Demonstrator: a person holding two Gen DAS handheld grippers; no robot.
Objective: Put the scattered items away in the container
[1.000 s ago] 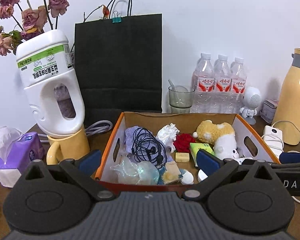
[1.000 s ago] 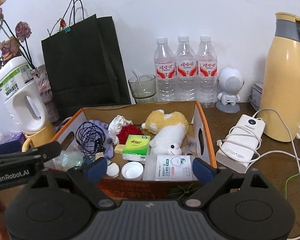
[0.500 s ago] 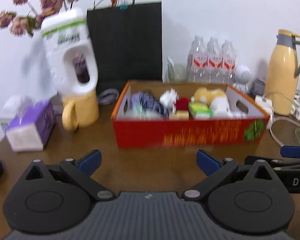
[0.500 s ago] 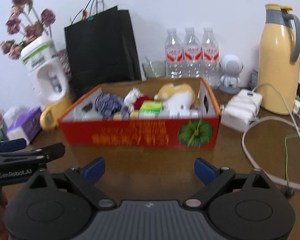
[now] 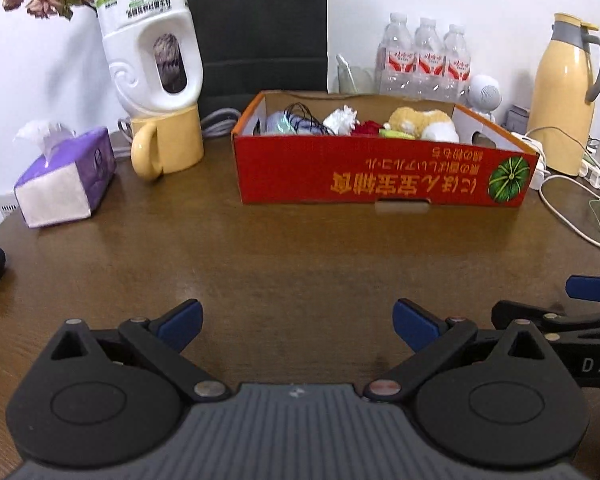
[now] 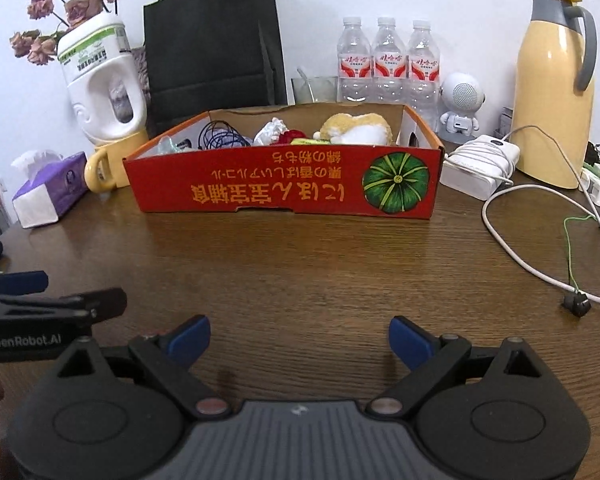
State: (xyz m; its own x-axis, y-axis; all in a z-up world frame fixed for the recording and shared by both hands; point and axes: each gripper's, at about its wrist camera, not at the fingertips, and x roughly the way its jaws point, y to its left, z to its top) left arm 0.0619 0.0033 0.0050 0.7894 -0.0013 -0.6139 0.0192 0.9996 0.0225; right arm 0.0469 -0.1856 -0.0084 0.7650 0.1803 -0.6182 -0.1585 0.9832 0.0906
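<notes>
This looks like a home or small office corner: a brown wooden counter (image 6: 300,264) against a plain white wall, crowded with everyday clutter: a yellow thermos (image 6: 552,92), three water bottles (image 6: 388,64), a purple tissue box (image 5: 66,184), dried roses (image 6: 56,12) in a cut jug, a black paper bag (image 6: 212,40) and charger cables (image 6: 512,236).

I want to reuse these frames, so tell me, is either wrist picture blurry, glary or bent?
Left wrist view: slightly soft, the red cardboard box print still legible, a sheen on the wooden table. Right wrist view: sharper, the yellow thermos bowed by fisheye, corners dark.
</notes>
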